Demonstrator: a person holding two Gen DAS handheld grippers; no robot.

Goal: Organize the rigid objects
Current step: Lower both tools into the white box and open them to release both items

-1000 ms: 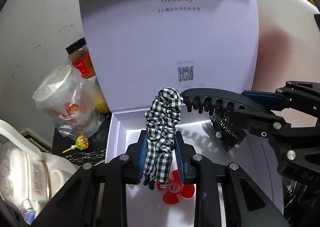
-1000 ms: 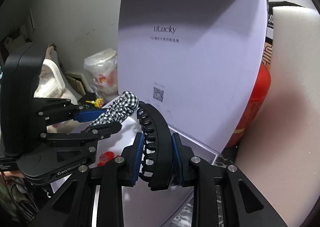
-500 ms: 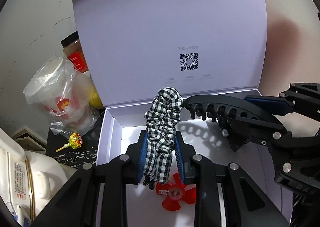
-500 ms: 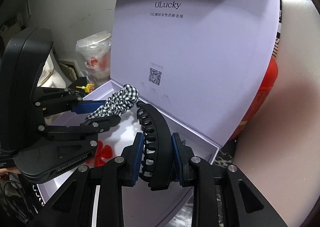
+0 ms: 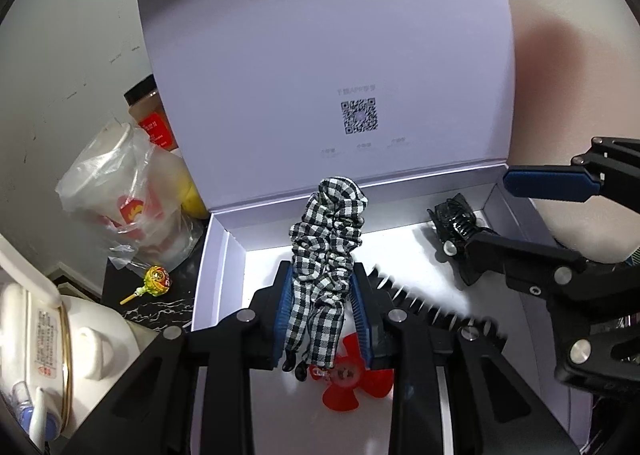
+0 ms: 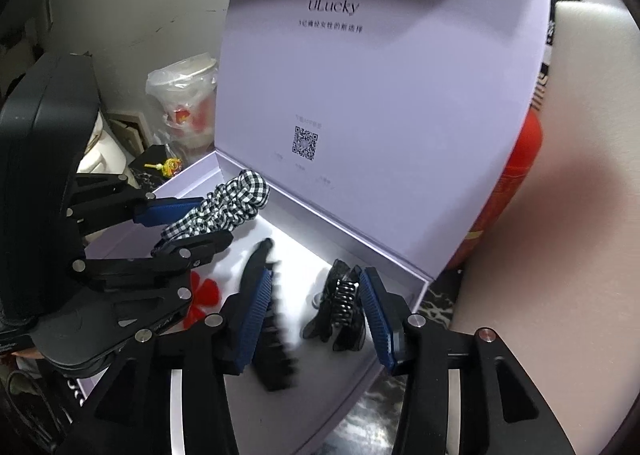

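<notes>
- The left claw [image 5: 322, 309] is clamped on a checked scrunchie [image 5: 326, 251] above the open box [image 5: 218, 255].
- The right claw's [image 6: 316, 313] jaws are opening; the long black clip [image 6: 272, 339], blurred, lies loose between them, against the left pad.
- A small black clip [image 6: 340, 305] and a red flower clip [image 5: 350, 383] lie on the box floor.
- A lollipop [image 5: 156, 279] lies on the tabletop left of the box.

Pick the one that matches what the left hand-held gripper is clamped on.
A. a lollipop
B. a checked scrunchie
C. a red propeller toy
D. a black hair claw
B: the left hand-held gripper has its blue pads pressed on the checked scrunchie, which hangs over the open box; the propeller lies in the box below it and the lollipop lies outside.
</notes>
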